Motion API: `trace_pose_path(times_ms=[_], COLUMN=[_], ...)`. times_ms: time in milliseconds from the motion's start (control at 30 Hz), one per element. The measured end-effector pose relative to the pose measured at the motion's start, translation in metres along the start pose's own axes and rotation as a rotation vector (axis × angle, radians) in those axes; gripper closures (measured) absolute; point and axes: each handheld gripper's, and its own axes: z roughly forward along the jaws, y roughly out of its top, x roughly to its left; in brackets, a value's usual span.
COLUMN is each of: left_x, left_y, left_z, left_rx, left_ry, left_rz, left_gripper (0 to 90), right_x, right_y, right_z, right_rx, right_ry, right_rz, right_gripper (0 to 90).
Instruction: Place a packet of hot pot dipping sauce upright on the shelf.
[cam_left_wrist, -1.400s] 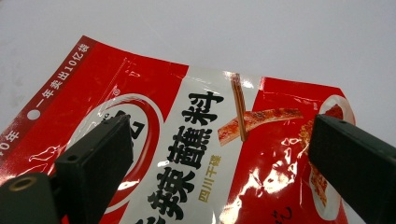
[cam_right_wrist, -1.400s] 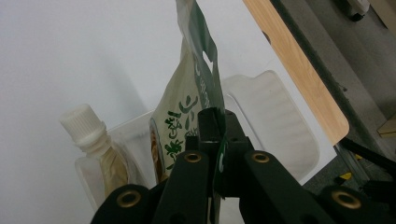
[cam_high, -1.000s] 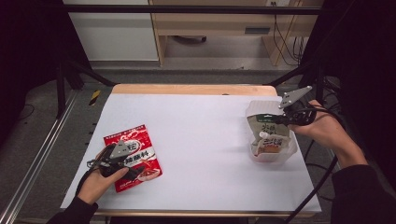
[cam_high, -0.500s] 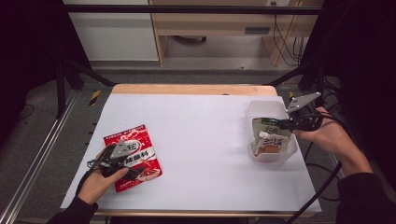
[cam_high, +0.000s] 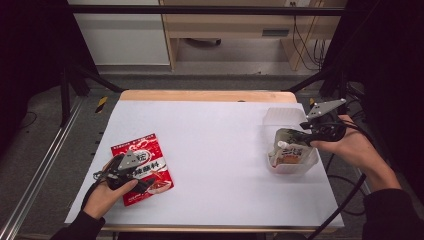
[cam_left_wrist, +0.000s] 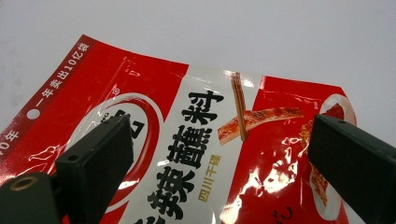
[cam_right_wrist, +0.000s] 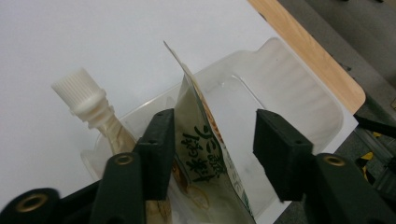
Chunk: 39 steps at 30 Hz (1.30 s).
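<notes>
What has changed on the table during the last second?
The right gripper drew back toward the table's right edge, its jaws now open around the spouted pouch in the clear plastic tub. The left gripper and the red seasoning packet stayed as they were.

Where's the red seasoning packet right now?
In the high view, the red packet lies flat near the table's front left, under the open left gripper, far from the clear tub at right.
</notes>
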Motion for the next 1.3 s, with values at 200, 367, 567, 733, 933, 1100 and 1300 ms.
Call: trace_pose_path(times_ms=[200, 367, 567, 733, 933, 1100, 1300], left_x=[0.001, 0.001, 0.001, 0.003, 0.007, 0.013, 0.025], left_y=[0.0, 0.0, 0.0, -0.002, -0.002, -0.006, -0.008], left_z=[0.0, 0.0, -0.001, 0.0, 0.0, -0.001, -0.007], left_rx=[0.003, 0.0, 0.002, 0.014, 0.015, 0.003, -0.04], left_ry=[0.006, 0.026, 0.043, 0.051, 0.086, 0.078, 0.108], left_rz=[0.0, 0.0, 0.005, -0.007, -0.019, -0.036, -0.061], left_gripper=[6.5, 6.5, 6.4, 6.4, 5.4, 5.3, 4.8], right_x=[0.006, 0.016, 0.04, 0.072, 0.119, 0.151, 0.185], right_y=[0.009, 0.02, 0.034, 0.048, 0.061, 0.062, 0.062], right_z=[-0.009, -0.018, -0.024, -0.024, -0.006, 0.019, 0.059], right_rx=[-0.066, -0.115, -0.159, -0.222, -0.237, -0.214, -0.201], right_ry=[-0.028, -0.041, -0.057, -0.034, -0.017, 0.006, 0.026], right_rz=[0.007, -0.005, -0.016, -0.043, -0.056, -0.06, -0.048], right_gripper=[37.5, 31.9, 25.2, 19.2, 17.5, 17.8, 20.7])
